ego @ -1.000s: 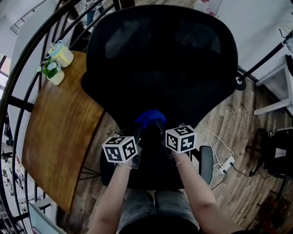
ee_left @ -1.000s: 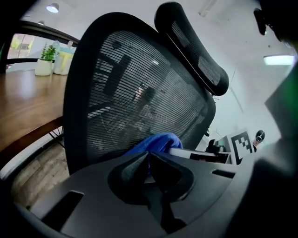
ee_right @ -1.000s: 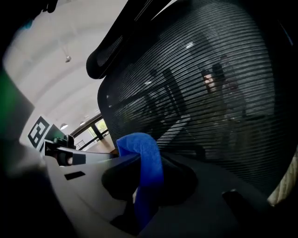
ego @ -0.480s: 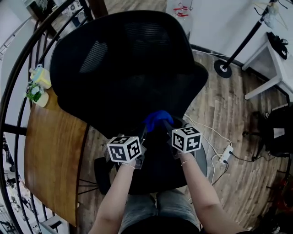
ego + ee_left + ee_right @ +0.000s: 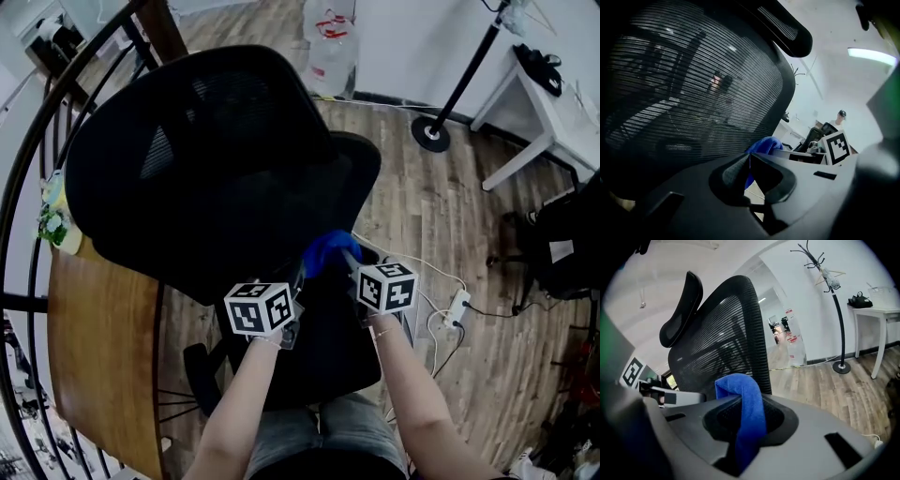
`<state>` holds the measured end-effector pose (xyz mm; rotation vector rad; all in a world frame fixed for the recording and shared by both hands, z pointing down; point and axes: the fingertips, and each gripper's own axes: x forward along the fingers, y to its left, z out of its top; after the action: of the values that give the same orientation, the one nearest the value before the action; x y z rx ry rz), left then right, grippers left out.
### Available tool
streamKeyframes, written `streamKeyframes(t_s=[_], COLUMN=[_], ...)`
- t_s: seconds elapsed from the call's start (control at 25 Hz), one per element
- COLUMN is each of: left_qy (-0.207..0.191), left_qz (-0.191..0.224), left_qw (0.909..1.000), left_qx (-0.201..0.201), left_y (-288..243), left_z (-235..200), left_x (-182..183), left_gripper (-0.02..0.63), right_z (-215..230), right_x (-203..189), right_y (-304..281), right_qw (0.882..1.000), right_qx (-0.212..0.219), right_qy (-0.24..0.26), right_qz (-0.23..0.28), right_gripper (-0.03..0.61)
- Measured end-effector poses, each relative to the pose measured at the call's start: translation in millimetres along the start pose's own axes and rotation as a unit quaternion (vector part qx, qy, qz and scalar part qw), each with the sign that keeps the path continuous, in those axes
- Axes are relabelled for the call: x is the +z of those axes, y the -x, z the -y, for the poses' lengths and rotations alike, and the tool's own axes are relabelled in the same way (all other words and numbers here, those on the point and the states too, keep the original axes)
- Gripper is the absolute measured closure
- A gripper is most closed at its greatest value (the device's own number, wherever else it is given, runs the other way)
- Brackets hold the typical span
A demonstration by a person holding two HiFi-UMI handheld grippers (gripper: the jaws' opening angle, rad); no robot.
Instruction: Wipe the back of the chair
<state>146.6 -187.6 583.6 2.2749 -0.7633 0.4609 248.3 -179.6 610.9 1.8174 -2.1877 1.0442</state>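
The black mesh chair back (image 5: 216,159) fills the upper left of the head view, with the seat (image 5: 309,347) below it. My right gripper (image 5: 349,258) is shut on a blue cloth (image 5: 328,251), which presses against the lower edge of the chair back. In the right gripper view the cloth (image 5: 745,404) drapes over the closed jaws of the right gripper (image 5: 747,405), and the mesh back (image 5: 726,338) stands just beyond. My left gripper (image 5: 298,274) sits beside it, shut, holding nothing. The left gripper (image 5: 749,159) points at the mesh (image 5: 693,89); the cloth (image 5: 764,143) shows just past its tips.
A wooden table (image 5: 94,337) with a small plant pot (image 5: 56,225) lies at the left behind a black railing (image 5: 28,187). A coat stand base (image 5: 431,131), a white table (image 5: 553,103), and a power strip with cables (image 5: 457,307) are on the wood floor at the right.
The chair back has shifted left and down in the head view and looks turned. Both grippers stay together at its lower edge, the cloth still held by the right one.
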Motion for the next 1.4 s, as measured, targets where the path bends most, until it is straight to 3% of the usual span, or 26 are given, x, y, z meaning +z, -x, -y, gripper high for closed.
streamKeyframes(t_s=[0.28,0.52,1.08,1.4], left_qy=[-0.008,-0.003,-0.008,-0.034], left_qz=[-0.004,0.005,0.092,0.157], left_qw=[0.9997,0.9993,0.9946,0.9863], left_qx=[-0.020,-0.037,-0.046,-0.037], left_y=[-15,0,111,190], left_z=[18,32,52,59], left_x=[3,6,46,77], left_gripper=[0.595,0.595,0.595,0.595], right_z=[15,-5,-111,-191], right_x=[7,10,63,96], right_y=[18,39,113,147], right_qw=[1.000,1.000,0.988,0.976], right_qx=[-0.020,-0.009,0.097,0.152], right_qy=[-0.006,-0.006,-0.035,0.013], right_qz=[0.007,0.019,0.112,0.156], right_gripper=[0.495,0.495,0.495,0.495])
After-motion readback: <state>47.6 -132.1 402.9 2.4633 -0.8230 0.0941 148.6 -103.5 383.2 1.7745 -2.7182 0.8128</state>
